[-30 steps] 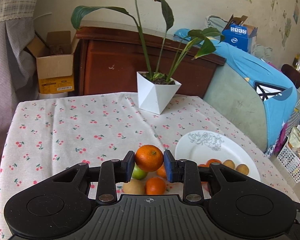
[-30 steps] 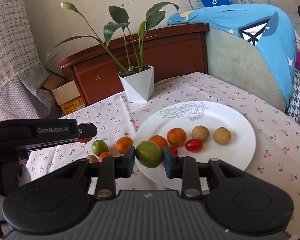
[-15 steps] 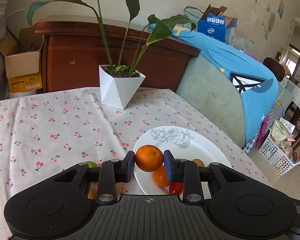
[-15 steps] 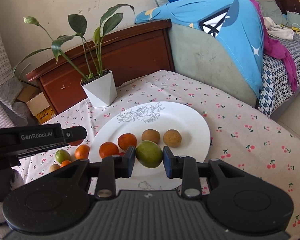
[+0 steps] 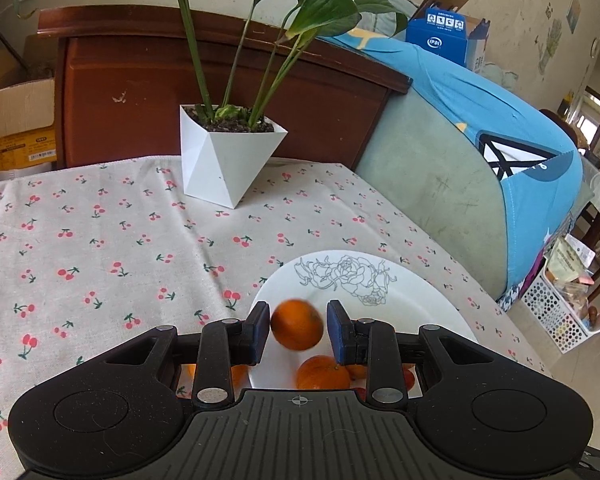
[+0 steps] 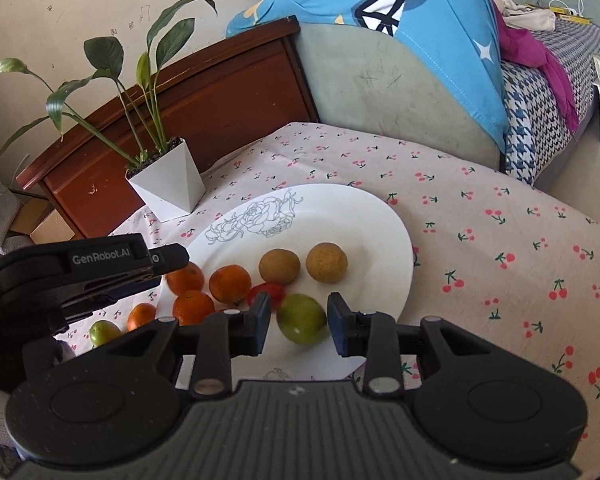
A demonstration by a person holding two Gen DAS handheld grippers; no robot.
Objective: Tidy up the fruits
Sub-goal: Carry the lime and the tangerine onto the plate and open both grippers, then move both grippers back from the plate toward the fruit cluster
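While I am watching both wrist views, left gripper (image 5: 298, 322): hanging over the near edge of the plate (image 5: 400, 292), lower centre of frame.
Orange (image 5: 297, 324): sitting blurred between the narrow jaws; I cannot tell whether the pads are pressing on it.
Right gripper (image 6: 299, 318): jaws have just been opening, now standing slightly clear of the green fruit (image 6: 302, 320).
Green fruit: resting on the plate's near side, lower centre.
Other fruit: three oranges (image 6: 230, 283), two brown fruits (image 6: 279, 266) and a red tomato (image 6: 266, 292) lying mid-plate.
Tablecloth (image 6: 480, 240): carrying a small orange (image 6: 141, 316) and a small green fruit (image 6: 100, 330), lower left.
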